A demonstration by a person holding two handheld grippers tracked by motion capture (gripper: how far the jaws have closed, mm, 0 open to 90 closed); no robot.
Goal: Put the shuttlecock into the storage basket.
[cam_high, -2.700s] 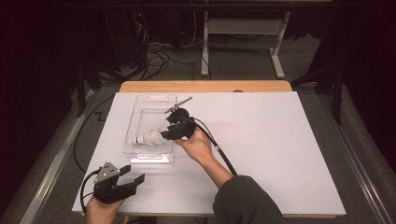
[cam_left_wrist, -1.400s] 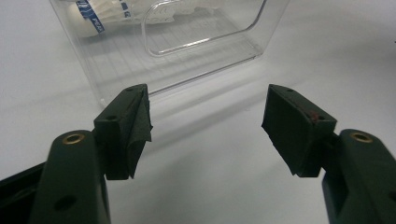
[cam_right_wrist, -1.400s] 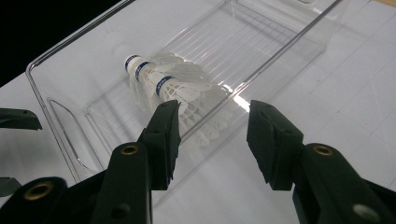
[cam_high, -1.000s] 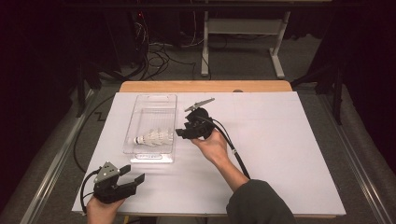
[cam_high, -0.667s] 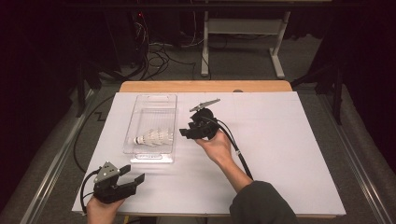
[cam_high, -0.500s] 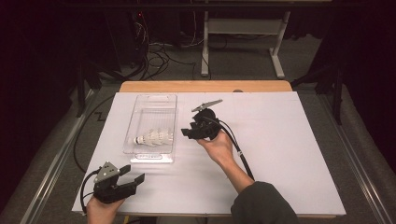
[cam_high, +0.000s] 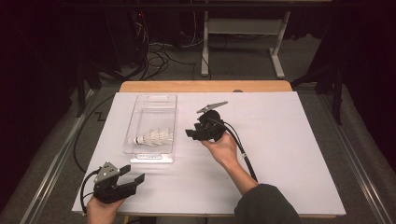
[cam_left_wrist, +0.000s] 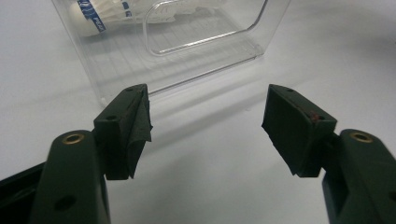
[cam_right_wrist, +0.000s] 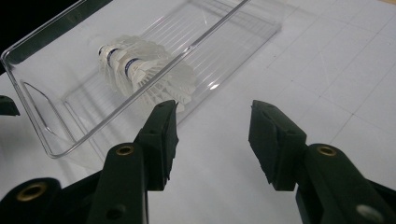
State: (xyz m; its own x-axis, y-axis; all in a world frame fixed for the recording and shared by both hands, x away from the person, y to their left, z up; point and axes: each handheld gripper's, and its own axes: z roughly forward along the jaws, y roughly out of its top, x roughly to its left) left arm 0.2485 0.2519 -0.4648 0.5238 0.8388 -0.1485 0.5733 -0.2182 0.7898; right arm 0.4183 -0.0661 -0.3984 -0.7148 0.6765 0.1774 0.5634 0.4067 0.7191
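1. A stack of shuttlecocks [cam_high: 153, 137] lies on its side inside a clear plastic tray [cam_high: 140, 106], in the half of the tray nearer the person. The tray stands on the white bench [cam_high: 289, 154], left of centre.

2. The right tongs [cam_high: 192, 134] hover just beside the tray's right wall, clear of it, held in the person's right hand [cam_high: 223, 148]. In the right gripper view their jaws stand about half open with nothing between them; the tray and the shuttlecocks [cam_right_wrist: 140, 74] lie beyond the tips.

3. The left tongs [cam_high: 131, 174] rest low at the near left of the bench, in front of the tray's near end and apart from it. In the left gripper view their jaws gape wide and empty, aimed at the tray's near wall [cam_left_wrist: 187, 51], with the stack's cork end [cam_left_wrist: 91, 21] visible behind it.

4. Judged from this, the placing step looks finished: the shuttlecocks sit in the tray and neither tongs grips anything. The right hand seems to be at the point of backing off.

5. The next move probably calls only for drawing the right tongs clear toward the open bench without nudging the tray's thin wall, which would likely slide easily.
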